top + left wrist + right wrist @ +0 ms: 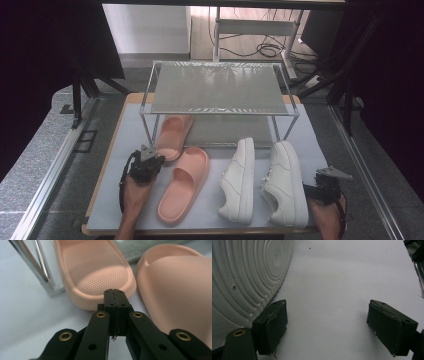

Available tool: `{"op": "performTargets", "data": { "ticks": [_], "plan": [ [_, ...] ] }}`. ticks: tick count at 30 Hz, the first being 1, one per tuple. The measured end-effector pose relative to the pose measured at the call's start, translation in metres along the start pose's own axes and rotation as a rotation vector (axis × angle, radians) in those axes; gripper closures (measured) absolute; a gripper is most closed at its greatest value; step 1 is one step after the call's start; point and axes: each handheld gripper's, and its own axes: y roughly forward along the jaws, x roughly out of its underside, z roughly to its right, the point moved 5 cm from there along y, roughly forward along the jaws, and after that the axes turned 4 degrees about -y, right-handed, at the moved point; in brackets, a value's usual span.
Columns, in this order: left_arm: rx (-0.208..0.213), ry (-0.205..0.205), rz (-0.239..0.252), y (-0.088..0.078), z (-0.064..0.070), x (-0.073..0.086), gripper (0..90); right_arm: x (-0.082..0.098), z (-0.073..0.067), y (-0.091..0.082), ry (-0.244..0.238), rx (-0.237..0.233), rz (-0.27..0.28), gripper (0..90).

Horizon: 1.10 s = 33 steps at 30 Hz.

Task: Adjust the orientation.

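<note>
so i am hovering my left gripper (pixel 113 293), jaws closed on nothing, at the far pink slipper (pixel 95 272) half under the rack (pixel 220 90), right gripper (pixel 337 325) gaping empty, shelves unfilled.

Table (pixel 105 200) bears rack (pixel 218 88), slippers (pixel 184 183), sneakers (pixel 239 181).

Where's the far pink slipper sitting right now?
In the high view the far pink slipper lies left of centre, its toe end under the metal rack beside the rack's front left leg, with the shut left gripper at its heel and the other pink slipper just right.
</note>
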Motion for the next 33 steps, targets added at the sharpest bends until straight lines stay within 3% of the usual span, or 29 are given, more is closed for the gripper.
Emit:
{"op": "performTargets", "data": {
  "ticks": [11, 21, 33],
  "plan": [
    [0.018, 0.007, -0.005, 0.017, 0.001, -0.013, 89.7, 0.000, 0.000, 0.000, 0.000, 0.000, 0.000, 17.0],
    [0.005, 0.028, -0.008, 0.032, -0.001, -0.024, 89.7, 0.000, 0.000, 0.000, 0.000, 0.000, 0.000, 16.9],
    [-0.024, 0.026, -0.006, 0.051, -0.006, -0.035, 89.7, 0.000, 0.000, 0.000, 0.001, -0.001, -0.001, 17.0]
  ]
}}
